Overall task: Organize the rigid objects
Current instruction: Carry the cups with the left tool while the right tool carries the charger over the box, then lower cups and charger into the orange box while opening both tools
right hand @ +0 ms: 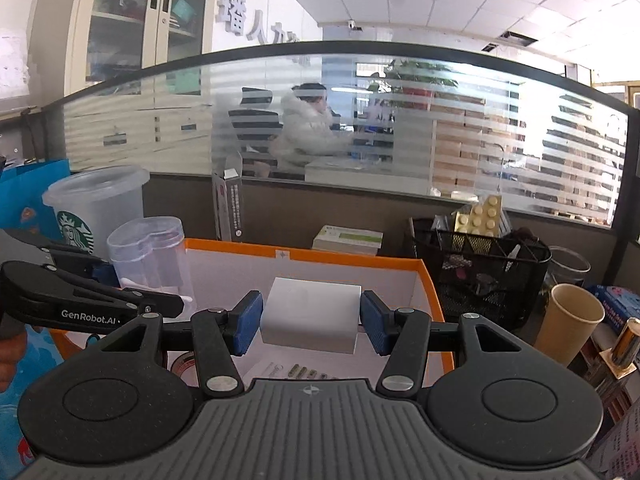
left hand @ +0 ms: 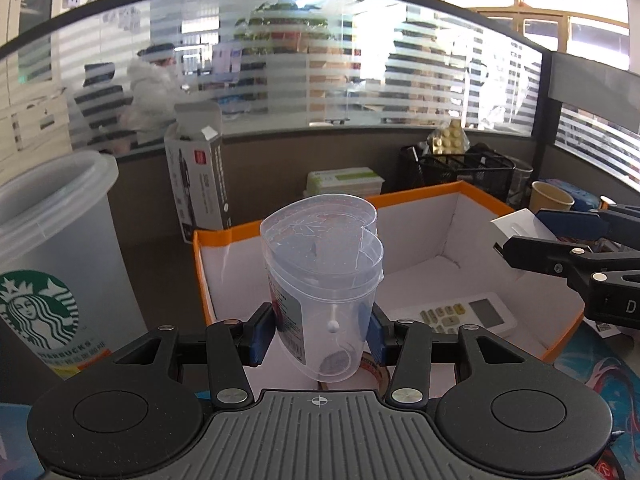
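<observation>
- Two grippers over an orange-rimmed white box (left hand: 460, 216), filling the middle of both frames.
- Behind the box: striped frosted-glass partition (right hand: 500, 120) across the upper half, seated person in a white coat (right hand: 304, 136) seen through it, cabinet (right hand: 132, 12) at upper left of the right wrist view.
- On the desk: big frosted Starbucks cup (left hand: 52, 248) at far left, upright dark carton (left hand: 200, 188) behind the box, black mesh basket (right hand: 480, 276) at right, tan paper cup (right hand: 572, 320) at lower right, stack of flat green-and-white packs (right hand: 348, 238) at centre back.
- Inside the box: white remote control (left hand: 468, 314) lying flat on the floor at right of centre; roll of tape (left hand: 376, 372) low at centre, partly hidden.
- Left gripper (left hand: 316, 332) clenched on a clear plastic container (left hand: 320, 272), blue pads pressed to both sides, held upright above the near left part of the box.
- Container: heart-shaped lid, see-through walls, printed label on the left side, small dark round item at the bottom, white stick with a bulb end inside.
- Right gripper (right hand: 311, 322) clamped on a white box-shaped block (right hand: 310, 316), pads touching both sides, held above the box interior at centre frame.
- Block: plain, matt, square-edged, no visible markings.
</observation>
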### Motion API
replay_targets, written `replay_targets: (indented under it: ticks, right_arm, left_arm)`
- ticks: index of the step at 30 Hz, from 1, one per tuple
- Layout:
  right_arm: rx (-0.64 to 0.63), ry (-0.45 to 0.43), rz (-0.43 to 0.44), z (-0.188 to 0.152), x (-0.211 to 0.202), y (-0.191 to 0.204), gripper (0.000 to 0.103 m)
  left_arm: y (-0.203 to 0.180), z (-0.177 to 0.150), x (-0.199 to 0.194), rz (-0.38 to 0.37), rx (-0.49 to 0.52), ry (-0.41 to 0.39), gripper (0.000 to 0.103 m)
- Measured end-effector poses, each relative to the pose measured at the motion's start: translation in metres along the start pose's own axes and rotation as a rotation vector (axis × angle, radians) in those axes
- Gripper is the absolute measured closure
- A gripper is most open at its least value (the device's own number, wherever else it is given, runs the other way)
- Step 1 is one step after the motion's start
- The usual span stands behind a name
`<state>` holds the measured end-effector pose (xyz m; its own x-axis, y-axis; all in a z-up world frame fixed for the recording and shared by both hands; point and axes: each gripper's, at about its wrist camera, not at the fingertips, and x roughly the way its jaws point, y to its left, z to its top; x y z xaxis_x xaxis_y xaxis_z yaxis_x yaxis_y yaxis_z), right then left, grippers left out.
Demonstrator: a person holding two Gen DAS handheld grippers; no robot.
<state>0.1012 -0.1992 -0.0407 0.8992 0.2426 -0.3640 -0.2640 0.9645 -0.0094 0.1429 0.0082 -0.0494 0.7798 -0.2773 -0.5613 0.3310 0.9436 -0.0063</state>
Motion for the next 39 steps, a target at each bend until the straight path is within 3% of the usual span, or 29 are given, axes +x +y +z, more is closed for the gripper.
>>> replay_targets:
  ticks: [15,39]
  right_arm:
    - [0.023,0.105,0.007,-0.002,0.045,-0.006,0.052]
    - [0.019,0.191,-0.009,-0.006,0.063,-0.018,0.052]
  left_arm:
    - [-0.015,0.005,0.02,0.02,0.041,0.054,0.058]
    - [-0.032,0.01,0.035,0.019,0.047,0.1,0.058]
